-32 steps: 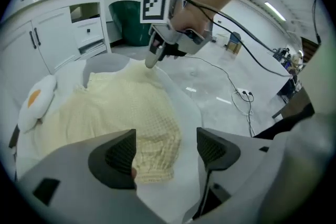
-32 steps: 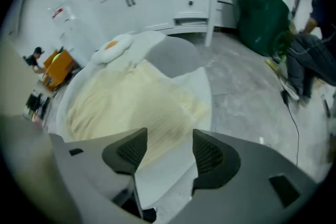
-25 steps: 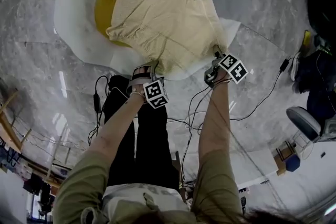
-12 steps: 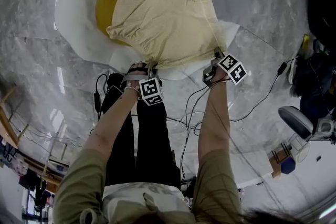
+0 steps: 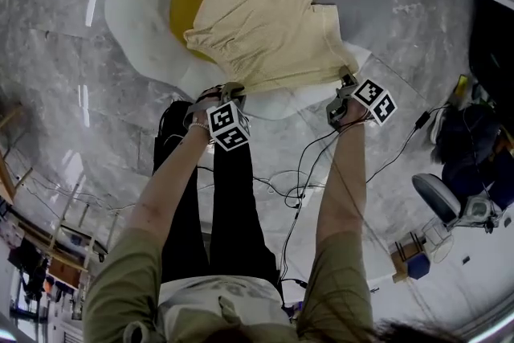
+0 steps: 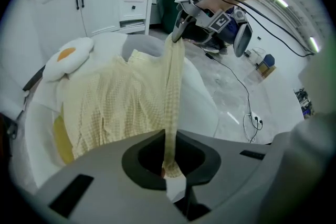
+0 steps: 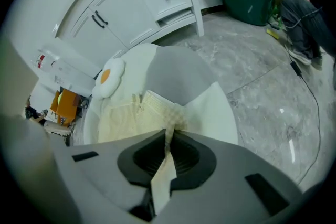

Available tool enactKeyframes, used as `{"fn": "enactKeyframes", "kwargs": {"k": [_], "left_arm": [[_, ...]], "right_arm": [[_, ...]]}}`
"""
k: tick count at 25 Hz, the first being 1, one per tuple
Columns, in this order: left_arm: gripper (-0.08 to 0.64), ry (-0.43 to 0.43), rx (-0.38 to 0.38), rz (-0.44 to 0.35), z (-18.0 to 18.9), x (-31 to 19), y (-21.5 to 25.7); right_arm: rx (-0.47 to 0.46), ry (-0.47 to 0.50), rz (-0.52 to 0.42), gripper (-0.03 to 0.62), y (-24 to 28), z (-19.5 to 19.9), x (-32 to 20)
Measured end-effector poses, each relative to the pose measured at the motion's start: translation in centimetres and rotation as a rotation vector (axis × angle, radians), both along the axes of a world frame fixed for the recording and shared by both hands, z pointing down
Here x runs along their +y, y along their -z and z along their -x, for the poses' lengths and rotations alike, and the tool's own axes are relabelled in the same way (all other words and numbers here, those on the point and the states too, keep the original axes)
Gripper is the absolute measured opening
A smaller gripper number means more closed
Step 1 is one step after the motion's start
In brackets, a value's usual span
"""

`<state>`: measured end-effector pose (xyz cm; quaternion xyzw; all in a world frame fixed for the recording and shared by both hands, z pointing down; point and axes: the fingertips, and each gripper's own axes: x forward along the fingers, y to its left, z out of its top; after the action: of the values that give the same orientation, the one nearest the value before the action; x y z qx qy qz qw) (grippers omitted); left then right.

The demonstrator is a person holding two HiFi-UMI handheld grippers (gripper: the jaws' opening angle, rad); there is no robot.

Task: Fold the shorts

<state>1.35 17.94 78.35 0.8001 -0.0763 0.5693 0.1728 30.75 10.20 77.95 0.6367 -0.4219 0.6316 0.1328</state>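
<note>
Pale yellow shorts (image 5: 265, 28) lie spread at twelve o'clock in the head view, on a white fried-egg cushion (image 5: 144, 4) on the marble floor (image 5: 64, 92). The left gripper (image 5: 231, 92) bites the near edge at six o'clock of the cloth, and the right gripper (image 5: 345, 86) has the four o'clock corner. Both are clamped tight on thin fabric, with the edge taut between them. Risky bit: so small a pinch could slip free, and uneven hands would skew the fold or drag the far side.
</note>
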Motion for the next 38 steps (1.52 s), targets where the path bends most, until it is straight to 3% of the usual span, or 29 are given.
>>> {"fn": "enactKeyframes", "kwargs": {"k": [4, 13, 19, 27, 38], "left_arm": [[0.031, 0.08, 0.006, 0.008, 0.6, -1.9, 1.6], [0.031, 0.281, 0.037, 0.082, 4.4, -6.3, 3.1], [0.031, 0.343, 0.107, 0.107, 5.9, -9.3, 3.0], [0.031, 0.429, 0.142, 0.18, 9.3, -11.7, 1.2], [0.031, 0.588, 0.203, 0.232, 14.1, -13.9, -2.1]], "right_arm": [[-0.018, 0.082, -0.028, 0.031, 2.0, 1.3, -4.4], [-0.056, 0.114, -0.021, 0.031, 4.7, 6.1, -11.2], [-0.031, 0.198, -0.044, 0.031, 5.6, 8.9, -16.9], [0.01, 0.283, -0.05, 0.031, 3.8, 14.8, -22.9], [0.015, 0.496, -0.029, 0.031, 0.2, 24.2, -30.2]]}}
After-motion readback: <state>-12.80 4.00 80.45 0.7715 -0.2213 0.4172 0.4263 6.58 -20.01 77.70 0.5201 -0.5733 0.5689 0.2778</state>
